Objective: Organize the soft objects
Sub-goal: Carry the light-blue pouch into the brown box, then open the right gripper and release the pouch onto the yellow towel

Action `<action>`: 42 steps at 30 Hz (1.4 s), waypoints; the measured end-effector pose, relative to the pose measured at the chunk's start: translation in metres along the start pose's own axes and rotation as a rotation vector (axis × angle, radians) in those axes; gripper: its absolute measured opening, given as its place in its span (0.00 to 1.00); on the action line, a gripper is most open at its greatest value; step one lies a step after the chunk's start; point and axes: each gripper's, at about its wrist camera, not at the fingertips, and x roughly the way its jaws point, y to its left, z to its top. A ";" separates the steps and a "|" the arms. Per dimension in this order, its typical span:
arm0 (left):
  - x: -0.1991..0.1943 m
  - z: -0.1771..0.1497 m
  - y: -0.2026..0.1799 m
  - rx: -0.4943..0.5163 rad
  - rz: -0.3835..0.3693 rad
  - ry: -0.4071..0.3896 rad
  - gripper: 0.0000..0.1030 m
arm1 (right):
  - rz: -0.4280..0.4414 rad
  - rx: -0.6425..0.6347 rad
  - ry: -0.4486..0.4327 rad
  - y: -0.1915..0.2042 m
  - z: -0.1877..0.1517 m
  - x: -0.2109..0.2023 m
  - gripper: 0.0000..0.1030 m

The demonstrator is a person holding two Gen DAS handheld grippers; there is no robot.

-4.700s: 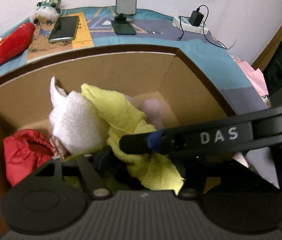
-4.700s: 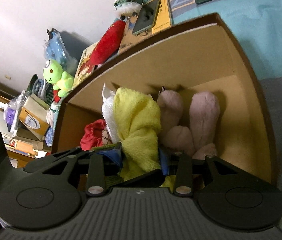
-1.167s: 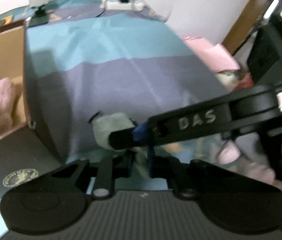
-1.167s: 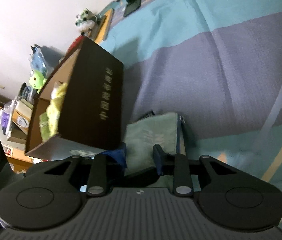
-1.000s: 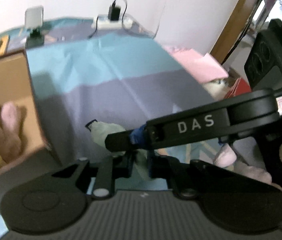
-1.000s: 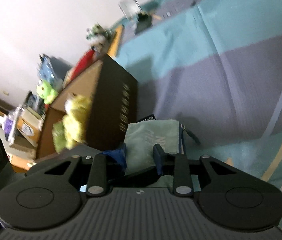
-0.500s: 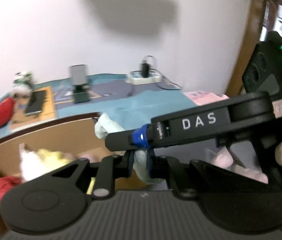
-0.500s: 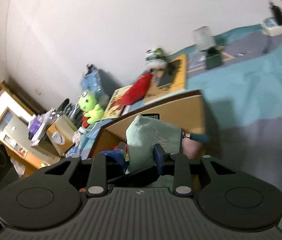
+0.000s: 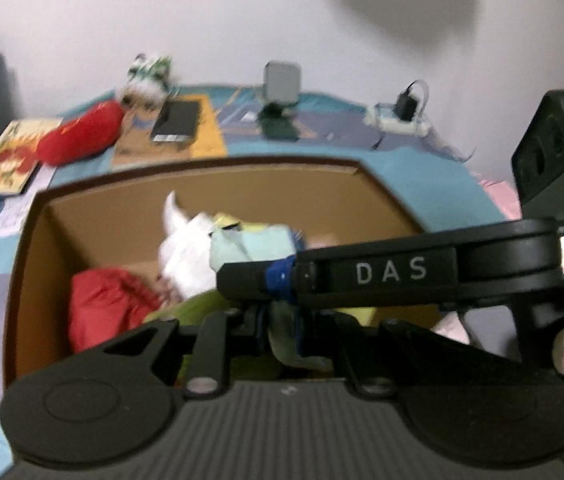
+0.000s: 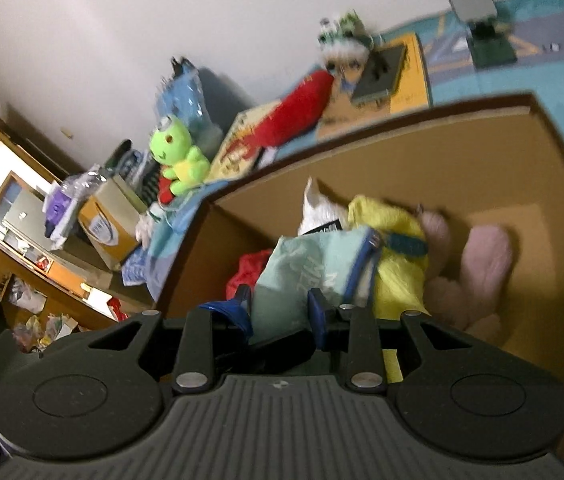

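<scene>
Pouch lettering, seemingly right-wrist-only

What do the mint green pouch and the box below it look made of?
Mint green pouch: looks like soft woven fabric, matte, creasing in the right gripper, with printed letters and blue edging.
Box: corrugated cardboard, judging by its plain brown matte walls and raw cut rim.

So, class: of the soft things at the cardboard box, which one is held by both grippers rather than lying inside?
The pale green pouch: the right gripper and left gripper both pinch it above the box, while the yellow towel, white towel and red cloth lie inside.
</scene>
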 end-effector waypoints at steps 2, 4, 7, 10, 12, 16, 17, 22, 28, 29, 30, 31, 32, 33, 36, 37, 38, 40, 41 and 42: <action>0.005 -0.003 0.006 -0.012 0.014 0.032 0.05 | -0.024 0.006 0.026 0.001 -0.001 0.008 0.13; 0.011 -0.005 0.011 -0.019 0.029 0.065 0.05 | -0.046 0.000 0.043 0.003 -0.001 0.013 0.12; 0.019 -0.006 0.015 -0.025 0.046 0.095 0.06 | -0.069 -0.006 0.057 0.005 -0.002 0.020 0.11; 0.027 -0.007 0.018 -0.027 0.058 0.123 0.17 | -0.083 -0.009 0.071 0.003 -0.003 0.027 0.09; 0.033 -0.007 0.018 -0.025 0.067 0.143 0.19 | -0.089 -0.013 0.070 0.003 -0.004 0.026 0.09; 0.034 -0.005 0.015 -0.009 0.070 0.146 0.30 | -0.075 0.020 0.067 0.000 -0.001 0.019 0.13; 0.033 -0.005 0.015 -0.008 0.073 0.146 0.34 | -0.072 0.032 0.066 -0.001 0.000 0.016 0.13; 0.027 -0.002 0.010 -0.005 0.103 0.137 0.57 | -0.075 0.044 0.048 -0.002 -0.001 0.005 0.14; 0.017 -0.001 0.000 0.011 0.149 0.123 0.59 | -0.075 0.059 0.030 -0.003 -0.004 -0.011 0.15; 0.015 -0.001 -0.002 0.012 0.159 0.123 0.59 | -0.076 0.058 0.023 -0.003 -0.005 -0.015 0.15; 0.013 -0.001 -0.004 0.014 0.171 0.122 0.60 | -0.077 0.056 0.017 -0.003 -0.005 -0.018 0.15; 0.011 -0.002 -0.006 0.016 0.180 0.121 0.60 | -0.076 0.054 0.011 -0.002 -0.006 -0.021 0.16; 0.008 -0.002 -0.008 0.017 0.189 0.117 0.60 | -0.075 0.053 0.006 -0.002 -0.007 -0.025 0.16; 0.006 -0.003 -0.010 0.018 0.195 0.113 0.61 | -0.074 0.052 0.002 -0.002 -0.007 -0.028 0.16; -0.002 -0.003 -0.016 0.017 0.214 0.098 0.61 | -0.070 0.050 -0.010 -0.002 -0.010 -0.037 0.16; -0.005 -0.004 -0.019 0.017 0.219 0.094 0.61 | -0.069 0.050 -0.013 -0.002 -0.011 -0.039 0.16; -0.007 -0.004 -0.021 0.018 0.226 0.091 0.61 | -0.067 0.049 -0.015 -0.002 -0.012 -0.041 0.16; -0.010 -0.005 -0.026 0.017 0.241 0.089 0.61 | -0.059 0.045 -0.021 -0.002 -0.013 -0.047 0.16; -0.012 -0.006 -0.028 0.015 0.246 0.090 0.61 | -0.054 0.042 -0.024 -0.002 -0.015 -0.050 0.16; -0.014 -0.007 -0.030 0.013 0.251 0.089 0.61 | -0.050 0.039 -0.027 -0.001 -0.015 -0.053 0.16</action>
